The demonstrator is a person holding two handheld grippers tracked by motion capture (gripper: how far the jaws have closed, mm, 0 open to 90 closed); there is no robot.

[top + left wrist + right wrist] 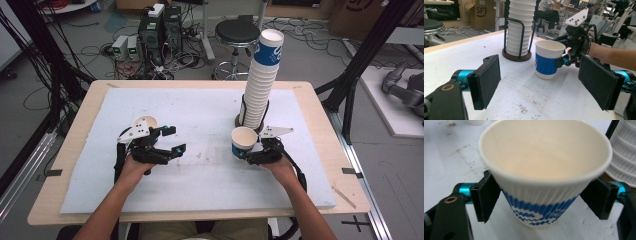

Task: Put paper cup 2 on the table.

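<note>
Paper cup (244, 142) clamped in right gripper (252, 156) | cup stack (260, 80) just behind | left gripper (170, 140) apart, empty

Single cup (244, 142) on the table (200, 165), just before the cup stack (261, 80) in its holder (515, 56).

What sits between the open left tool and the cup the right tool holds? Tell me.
Nothing visible. In the left gripper view, bare white table surface runs from the left tool to the paper cup in the right tool. The cup stack stands behind, off that line.
</note>
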